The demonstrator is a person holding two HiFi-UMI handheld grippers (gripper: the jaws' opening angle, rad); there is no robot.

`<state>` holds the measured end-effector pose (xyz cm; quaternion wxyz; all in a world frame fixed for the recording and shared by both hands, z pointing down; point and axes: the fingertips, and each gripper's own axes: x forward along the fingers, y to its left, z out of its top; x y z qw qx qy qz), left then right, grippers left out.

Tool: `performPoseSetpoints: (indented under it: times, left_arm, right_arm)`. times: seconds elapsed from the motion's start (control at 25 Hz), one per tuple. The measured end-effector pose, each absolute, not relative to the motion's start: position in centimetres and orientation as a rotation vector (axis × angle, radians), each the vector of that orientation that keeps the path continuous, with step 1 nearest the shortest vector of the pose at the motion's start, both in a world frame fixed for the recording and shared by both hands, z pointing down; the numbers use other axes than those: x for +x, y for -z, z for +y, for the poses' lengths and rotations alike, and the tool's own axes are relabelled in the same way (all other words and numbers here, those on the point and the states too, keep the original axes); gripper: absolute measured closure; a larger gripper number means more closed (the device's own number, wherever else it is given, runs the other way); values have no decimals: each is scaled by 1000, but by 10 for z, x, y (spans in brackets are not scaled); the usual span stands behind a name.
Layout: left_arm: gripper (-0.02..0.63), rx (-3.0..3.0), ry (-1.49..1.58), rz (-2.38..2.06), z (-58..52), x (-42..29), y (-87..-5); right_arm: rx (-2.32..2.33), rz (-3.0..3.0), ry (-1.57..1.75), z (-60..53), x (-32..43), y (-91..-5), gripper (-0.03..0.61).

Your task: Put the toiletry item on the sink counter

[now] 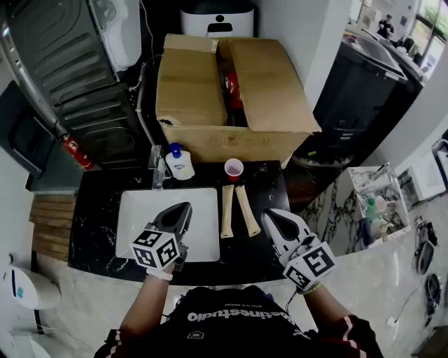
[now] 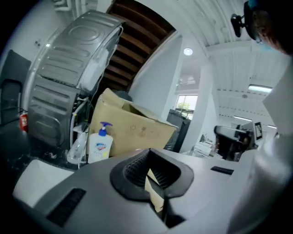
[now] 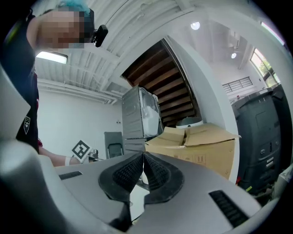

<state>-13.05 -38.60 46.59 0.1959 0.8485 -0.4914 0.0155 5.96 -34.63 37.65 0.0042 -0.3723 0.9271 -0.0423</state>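
We see the head view dimly, evenly lit: the black counter (image 1: 98, 210) swallows light, the white sink basin (image 1: 136, 210) glows pale, and daylight enters at the windows (image 1: 420, 21) in the upper right corner. Fine detail there is soft. Both gripper views bend straight lines and darken to black at the corners (the wide lens's rim). In the left gripper view a round ceiling lamp (image 2: 188, 51) and strip lights (image 2: 261, 87) flare white, and the left gripper (image 2: 149, 154), close to the lens, looks smeared. In the right gripper view a bright window (image 3: 263, 61) washes out and a ceiling tube (image 3: 51, 57) glares at the left.
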Motion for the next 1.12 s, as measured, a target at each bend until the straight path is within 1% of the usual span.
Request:
performPoseSetpoints:
  times: [0.16,0.28,0.52,1.12]
  left_arm:
    - [600,2643,34,-1252,-359,-114,-416]
    - [600,2770,74,-1242,-347,-111,-398]
    - [600,2795,92,-1226,-341,-114,-397]
    - [600,2872,88,-1199,-336,-105,-382]
  right_arm:
    - [-1082,2954,90,-345,26,-365,540]
    - [-1031,2966,87,-342,6,-357,540]
    - [-990,2948,77,-338,-10,-347,541]
    - [-998,2929,54,-333,-13,-340,541]
